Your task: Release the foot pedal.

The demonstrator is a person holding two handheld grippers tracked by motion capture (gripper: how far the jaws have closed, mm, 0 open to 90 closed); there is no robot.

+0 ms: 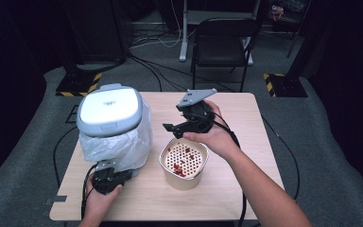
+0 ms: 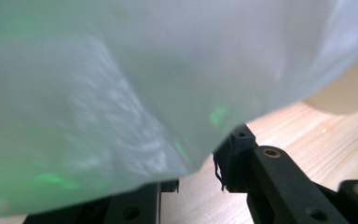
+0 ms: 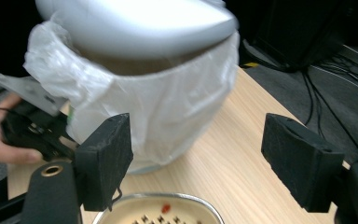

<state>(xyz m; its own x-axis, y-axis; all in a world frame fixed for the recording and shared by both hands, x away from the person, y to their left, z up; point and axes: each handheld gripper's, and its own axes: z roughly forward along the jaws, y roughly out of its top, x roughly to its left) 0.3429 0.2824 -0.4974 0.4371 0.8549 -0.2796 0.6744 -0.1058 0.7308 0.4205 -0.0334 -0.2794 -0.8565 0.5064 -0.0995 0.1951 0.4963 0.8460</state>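
- Left gripper (image 1: 108, 178) sits at the near left of the wooden table (image 1: 246, 123), held by the person's left hand (image 1: 100, 198), right against the base of the bin.
- Its jaws stand parted, and in the left gripper view the white plastic bag (image 2: 135, 88) hangs down over them; no pad visibly presses on the film, so it looks loose rather than pinched.
- Just beyond that gripper, on the left half of the table, stands the lidded bin (image 1: 109, 109), with a pale grey lid on top and the bag's edge bunched around its body below the lid.
- In the right gripper view the same bin (image 3: 140, 23) rises to the far left with its bag (image 3: 163, 107) draped down to the tabletop.
- Right of the bin, near the middle of the table, stands a cream bucket (image 1: 183, 163) whose perforated insert holds small red bits.
- Right gripper (image 1: 178, 129) hovers just behind the bucket's far rim, carried by the right hand (image 1: 215, 135), pointing toward the bin.
- Its jaws are spread wide with nothing between them, and the pads (image 3: 106, 158) frame open table.
- Far behind the table stands a dark chair (image 1: 222, 40) on the grey floor.
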